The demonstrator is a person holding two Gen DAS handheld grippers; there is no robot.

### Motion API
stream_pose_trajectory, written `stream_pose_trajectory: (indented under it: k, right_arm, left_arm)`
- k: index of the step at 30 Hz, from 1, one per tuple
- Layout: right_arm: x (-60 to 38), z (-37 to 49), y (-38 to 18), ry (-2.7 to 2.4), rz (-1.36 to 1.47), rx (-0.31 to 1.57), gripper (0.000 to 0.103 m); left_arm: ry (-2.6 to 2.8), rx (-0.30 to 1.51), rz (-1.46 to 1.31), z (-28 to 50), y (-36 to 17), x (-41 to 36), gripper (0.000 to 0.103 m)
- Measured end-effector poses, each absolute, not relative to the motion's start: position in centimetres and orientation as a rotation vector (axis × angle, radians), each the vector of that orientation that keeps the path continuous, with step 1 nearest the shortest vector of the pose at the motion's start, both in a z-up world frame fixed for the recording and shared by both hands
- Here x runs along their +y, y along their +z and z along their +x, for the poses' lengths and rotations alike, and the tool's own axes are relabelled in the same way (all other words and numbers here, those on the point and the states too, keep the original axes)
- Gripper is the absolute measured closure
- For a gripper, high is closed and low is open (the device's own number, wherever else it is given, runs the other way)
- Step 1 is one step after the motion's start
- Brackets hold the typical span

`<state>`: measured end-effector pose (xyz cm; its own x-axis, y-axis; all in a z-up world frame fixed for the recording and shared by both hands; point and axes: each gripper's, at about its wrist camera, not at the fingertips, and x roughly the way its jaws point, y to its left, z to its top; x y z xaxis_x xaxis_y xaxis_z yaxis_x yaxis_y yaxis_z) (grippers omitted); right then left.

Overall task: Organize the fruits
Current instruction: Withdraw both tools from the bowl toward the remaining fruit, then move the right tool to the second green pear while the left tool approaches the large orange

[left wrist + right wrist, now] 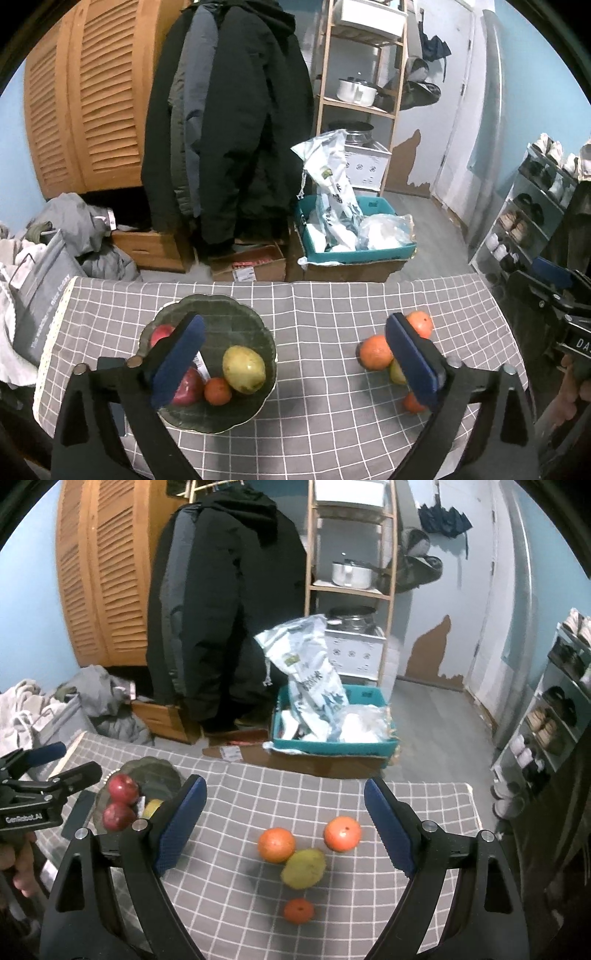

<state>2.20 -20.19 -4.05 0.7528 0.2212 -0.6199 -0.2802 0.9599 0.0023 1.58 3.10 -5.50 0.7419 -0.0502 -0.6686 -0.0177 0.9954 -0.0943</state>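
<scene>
Dark green scalloped bowl point(258, 325) holds two red apples, yellow-green pear point(244, 369), small orange. Four fruits remain on grey checked tablecloth point(236, 886): two oranges, green pear point(303, 869), small tangerine point(299, 911). Left gripper point(295, 362) and right gripper point(284, 830) both spread wide, nothing grasped. About half done.

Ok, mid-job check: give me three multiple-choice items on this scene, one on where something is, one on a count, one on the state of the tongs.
1. Where is the dark green bowl relative to the loose fruit?
A. To its left
B. To its right
C. Under it

2. How many fruits lie loose on the checked tablecloth?
A. Two
B. Four
C. Six

3. What state are the right tongs in?
A. Shut on a pear
B. Shut on nothing
C. Open, holding nothing

Answers:
1. A: in both views the bowl sits left of the loose group.
2. B: the right wrist view shows two big orange fruits, a greenish pear and a small orange one.
3. C: the blue pads stand wide apart above the fruit, nothing between them.
</scene>
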Motion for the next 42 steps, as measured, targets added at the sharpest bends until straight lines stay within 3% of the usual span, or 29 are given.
stream_pose_trajectory:
  k: [12, 42]
  right_arm:
    - [-22.2, 3.2, -6.1, 0.242, -0.08, 0.722, 0.017]
    - [-22.7, 9.5, -22.4, 0.216, -0.064, 1.156, 0.017]
  left_arm:
    - [-0.04, 0.777, -0.057, 3.4, -7.2, 0.3, 0.002]
    - [-0.015, 1.025, 0.093, 8.6, -19.6, -3.9, 0.002]
